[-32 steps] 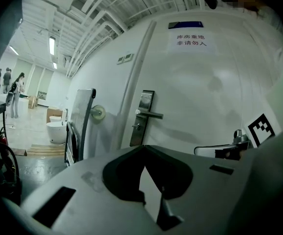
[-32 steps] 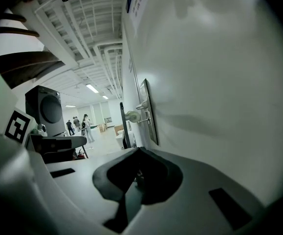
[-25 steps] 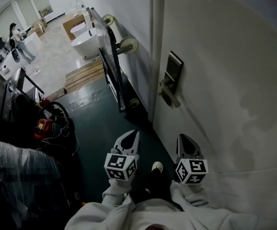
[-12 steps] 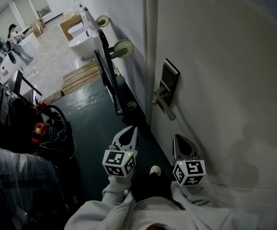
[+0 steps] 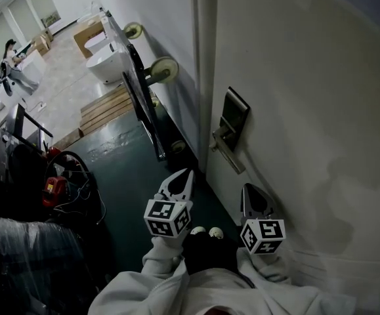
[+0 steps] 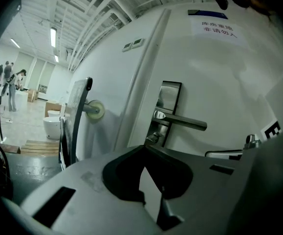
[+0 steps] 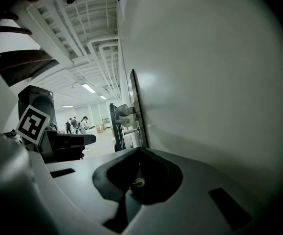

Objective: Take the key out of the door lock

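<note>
The white door (image 5: 308, 110) fills the right of the head view, with a dark metal lock plate (image 5: 233, 119) and a lever handle (image 5: 228, 152) on it. In the left gripper view a small metal key (image 6: 152, 137) sticks out of the plate (image 6: 167, 102) just under the handle (image 6: 183, 123). My left gripper (image 5: 179, 181) is shut and empty, below and left of the lock. My right gripper (image 5: 254, 197) is shut too, close beside the door face below the handle. Neither touches the key.
A black trolley frame (image 5: 139, 97) with pale wheels leans along the wall past the door. White bathroom fixtures (image 5: 104, 61) and wooden boards (image 5: 107, 105) lie beyond. A red tool with cables (image 5: 54, 189) and a plastic-wrapped bulk (image 5: 25, 254) are at the left. People stand far off (image 5: 9, 67).
Both grippers have drawn nearer to the lock plate and handle, still shut. The head view has shifted, so the door handle sits closer above the gripper tips.
</note>
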`<state>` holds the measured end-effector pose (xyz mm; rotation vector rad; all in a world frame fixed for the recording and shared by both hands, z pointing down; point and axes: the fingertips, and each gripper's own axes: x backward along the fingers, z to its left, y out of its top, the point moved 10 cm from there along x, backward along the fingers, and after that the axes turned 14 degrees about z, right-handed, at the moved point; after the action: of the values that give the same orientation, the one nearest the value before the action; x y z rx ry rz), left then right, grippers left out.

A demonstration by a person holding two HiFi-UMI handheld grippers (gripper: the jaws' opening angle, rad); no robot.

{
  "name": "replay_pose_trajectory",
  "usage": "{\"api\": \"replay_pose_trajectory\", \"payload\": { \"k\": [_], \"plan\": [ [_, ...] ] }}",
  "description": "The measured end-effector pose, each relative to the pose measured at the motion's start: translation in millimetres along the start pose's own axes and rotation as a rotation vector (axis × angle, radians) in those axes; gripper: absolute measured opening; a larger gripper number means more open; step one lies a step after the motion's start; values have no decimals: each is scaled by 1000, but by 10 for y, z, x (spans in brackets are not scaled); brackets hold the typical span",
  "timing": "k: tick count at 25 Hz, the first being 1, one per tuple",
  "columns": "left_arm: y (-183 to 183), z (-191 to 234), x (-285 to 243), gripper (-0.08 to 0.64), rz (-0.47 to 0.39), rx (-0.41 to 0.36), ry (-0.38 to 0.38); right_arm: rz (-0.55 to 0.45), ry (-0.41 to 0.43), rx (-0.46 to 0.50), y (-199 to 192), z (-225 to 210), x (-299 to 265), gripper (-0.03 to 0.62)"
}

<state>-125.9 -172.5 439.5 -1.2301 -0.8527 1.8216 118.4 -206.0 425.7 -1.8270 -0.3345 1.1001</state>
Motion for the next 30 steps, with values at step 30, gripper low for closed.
{"api": "replay_pose_trajectory", "payload": {
  "k": [30],
  "plan": [
    [194, 331, -1065, 149, 193, 728, -699, 4, -226, -85, 13, 230, -197, 52]
  ]
}}
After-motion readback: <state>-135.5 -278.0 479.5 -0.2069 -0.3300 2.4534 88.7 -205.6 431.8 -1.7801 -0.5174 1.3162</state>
